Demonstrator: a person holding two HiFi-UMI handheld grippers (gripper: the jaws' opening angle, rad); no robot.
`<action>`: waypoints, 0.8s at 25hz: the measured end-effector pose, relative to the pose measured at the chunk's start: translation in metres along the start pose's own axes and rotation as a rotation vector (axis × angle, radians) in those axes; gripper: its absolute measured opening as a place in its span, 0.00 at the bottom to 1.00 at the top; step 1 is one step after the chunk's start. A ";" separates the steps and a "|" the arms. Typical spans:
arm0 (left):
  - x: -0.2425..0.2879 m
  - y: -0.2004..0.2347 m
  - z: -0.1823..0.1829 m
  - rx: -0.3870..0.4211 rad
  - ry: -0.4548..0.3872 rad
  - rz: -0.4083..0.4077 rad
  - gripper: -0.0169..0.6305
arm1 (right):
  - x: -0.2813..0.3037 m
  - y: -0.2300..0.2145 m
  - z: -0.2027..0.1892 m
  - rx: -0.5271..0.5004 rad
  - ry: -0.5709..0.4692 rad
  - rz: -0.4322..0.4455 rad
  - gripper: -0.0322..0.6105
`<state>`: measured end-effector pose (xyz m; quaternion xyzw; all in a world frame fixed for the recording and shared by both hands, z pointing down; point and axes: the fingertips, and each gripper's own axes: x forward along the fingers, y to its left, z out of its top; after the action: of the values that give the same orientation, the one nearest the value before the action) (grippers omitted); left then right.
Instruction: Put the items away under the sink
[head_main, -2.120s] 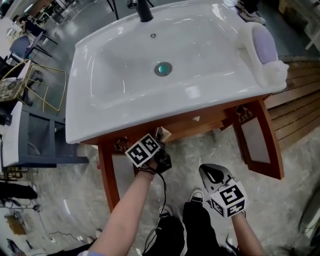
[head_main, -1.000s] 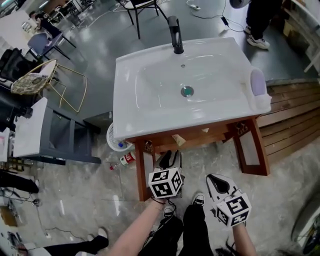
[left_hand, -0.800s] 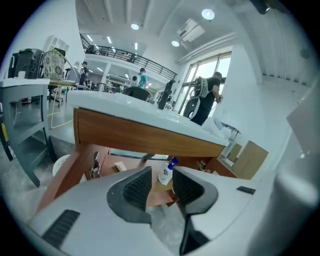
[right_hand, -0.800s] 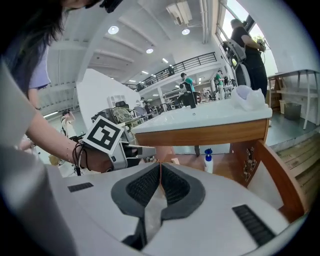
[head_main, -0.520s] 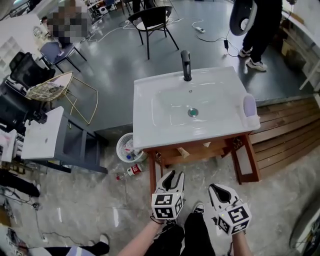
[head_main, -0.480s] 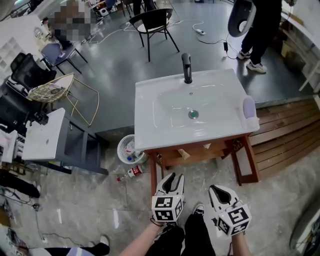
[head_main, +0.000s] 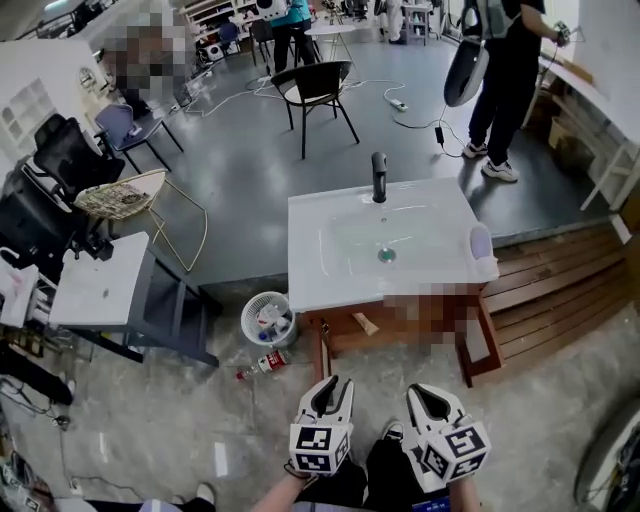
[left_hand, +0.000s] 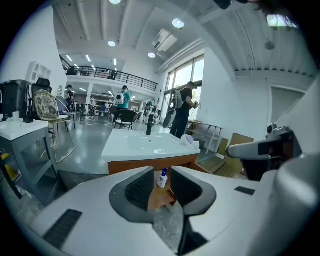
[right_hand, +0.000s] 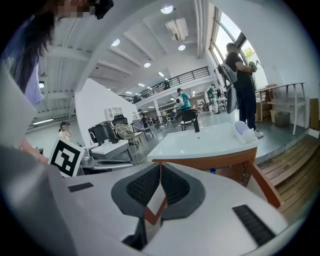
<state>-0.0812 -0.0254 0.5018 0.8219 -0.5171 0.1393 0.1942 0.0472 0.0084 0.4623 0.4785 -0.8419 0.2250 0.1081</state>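
The white sink (head_main: 380, 240) on its wooden stand stands a few steps ahead, with a black tap (head_main: 379, 176) at its back edge. A white bottle with a blue cap (left_hand: 162, 178) stands on the shelf under the sink, seen through the left jaws' gap. A white and purple item (head_main: 481, 243) lies on the sink's right end. My left gripper (head_main: 329, 388) is held low in front of me, open and empty. Beside it my right gripper (head_main: 424, 394) is shut, its pads (right_hand: 150, 186) meeting with nothing between them.
A white waste basket (head_main: 268, 318) stands left of the sink, with a bottle (head_main: 262, 364) lying on the floor near it. A grey table (head_main: 110, 290) and a wicker chair (head_main: 125, 195) are further left. Wooden decking (head_main: 560, 290) lies at the right. A person (head_main: 500, 70) stands behind.
The view has backed away from the sink, which now looks small and far. The left gripper has come out from under the sink's front, and both grippers hang near my legs.
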 end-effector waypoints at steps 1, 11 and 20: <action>-0.009 0.000 0.003 0.002 -0.006 -0.007 0.20 | -0.003 0.008 0.002 -0.003 -0.002 0.001 0.08; -0.074 0.002 0.003 -0.020 -0.056 -0.082 0.16 | -0.028 0.071 -0.004 -0.010 -0.028 -0.030 0.08; -0.121 -0.005 -0.020 0.000 -0.041 -0.137 0.14 | -0.056 0.106 -0.020 -0.033 -0.006 -0.045 0.08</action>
<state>-0.1287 0.0818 0.4663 0.8579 -0.4637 0.1089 0.1927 -0.0148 0.1077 0.4284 0.4963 -0.8347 0.2073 0.1187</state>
